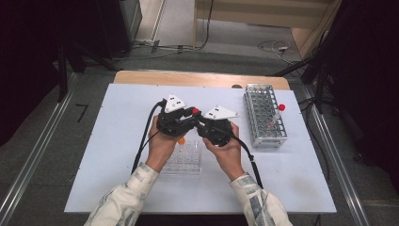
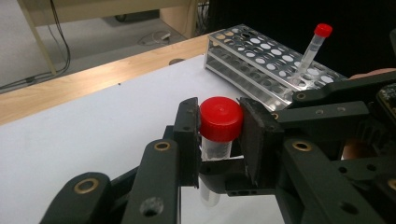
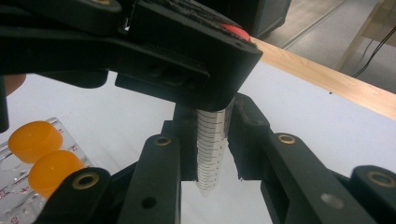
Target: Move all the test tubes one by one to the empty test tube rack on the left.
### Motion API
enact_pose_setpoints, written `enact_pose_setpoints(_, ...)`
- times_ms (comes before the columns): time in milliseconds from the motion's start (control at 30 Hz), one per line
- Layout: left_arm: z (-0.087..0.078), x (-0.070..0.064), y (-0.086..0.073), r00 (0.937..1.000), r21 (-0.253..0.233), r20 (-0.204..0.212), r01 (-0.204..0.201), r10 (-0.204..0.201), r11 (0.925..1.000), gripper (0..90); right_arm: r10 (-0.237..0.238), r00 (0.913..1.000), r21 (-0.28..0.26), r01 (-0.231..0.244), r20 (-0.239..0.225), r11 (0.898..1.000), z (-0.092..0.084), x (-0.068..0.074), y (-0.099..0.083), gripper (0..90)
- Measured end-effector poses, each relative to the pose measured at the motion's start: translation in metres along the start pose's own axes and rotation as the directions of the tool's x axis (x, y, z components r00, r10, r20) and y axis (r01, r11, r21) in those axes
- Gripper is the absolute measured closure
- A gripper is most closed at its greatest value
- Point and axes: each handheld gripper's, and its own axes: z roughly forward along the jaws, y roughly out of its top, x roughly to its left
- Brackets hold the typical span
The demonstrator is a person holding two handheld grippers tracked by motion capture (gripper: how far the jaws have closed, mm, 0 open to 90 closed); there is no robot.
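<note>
Claws meet over the middle of the white counter (image 1: 108,141), each holding the same red-capped tube (image 2: 219,122). The left claw (image 1: 188,116) has its pads clamped on the tube's red cap, one pad at nine o'clock and the other at three o'clock of the cap in the left gripper view. The right claw (image 3: 212,140) is clamped on the tube's clear, graduated body below the cap; in the right gripper view the tube stands upright between the two black pads, its rounded tip hanging free above the counter. In the high view the red cap shows as a small dot between the two grey three-cornered plates, just past the person's hands.

Directly at six o'clock of the held tube, near the person's wrists, sits a clear plastic rack (image 1: 184,160) holding orange-capped tubes (image 3: 35,140). At three o'clock of the claws, well apart from them, a metal rack (image 1: 263,115) lies along the counter's right side, with a second red-capped tube (image 1: 277,115) leaning tilted in one of its holes.
</note>
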Motion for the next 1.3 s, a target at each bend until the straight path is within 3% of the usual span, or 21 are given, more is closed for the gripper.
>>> enact_pose_setpoints(100, -0.002, 0.001, 0.002, 0.9998, -0.009, -0.020, -0.009, 0.009, 0.9999, 70.2, 0.000, 1.0000, -0.002, 0.000, 0.008, 1.000, -0.002, 0.000, 0.001, 57.7)
enact_pose_setpoints(233, -0.005, 0.005, 0.003, 0.9989, -0.020, -0.046, -0.006, 0.005, 0.9998, 70.2, 0.007, 0.9999, -0.001, -0.007, 0.012, 1.000, -0.005, -0.003, 0.001, 47.6)
enact_pose_setpoints(467, -0.015, 0.014, 0.003, 0.9956, -0.029, -0.093, -0.008, 0.005, 0.9995, 70.1, 0.057, 0.9979, 0.014, -0.058, 0.031, 0.998, -0.015, -0.017, -0.001, 29.8)
enact_pose_setpoints(767, -0.044, 0.034, -0.002, 0.9905, -0.031, -0.136, 0.011, -0.015, 0.9995, 70.1, 0.098, 0.9925, 0.016, -0.099, 0.073, 0.995, -0.036, -0.044, -0.016, 27.0)
enact_pose_setpoints(967, -0.065, 0.035, -0.005, 0.9879, -0.028, -0.153, 0.023, -0.027, 0.9993, 70.1, 0.112, 0.9885, 0.008, -0.113, 0.102, 0.994, -0.050, -0.057, -0.023, 27.0)
enact_pose_setpoints(1300, -0.089, 0.030, -0.012, 0.9891, -0.027, -0.146, 0.014, -0.017, 0.9995, 70.0, 0.119, 0.9847, 0.010, -0.121, 0.127, 0.993, -0.061, -0.068, -0.032, 26.5)
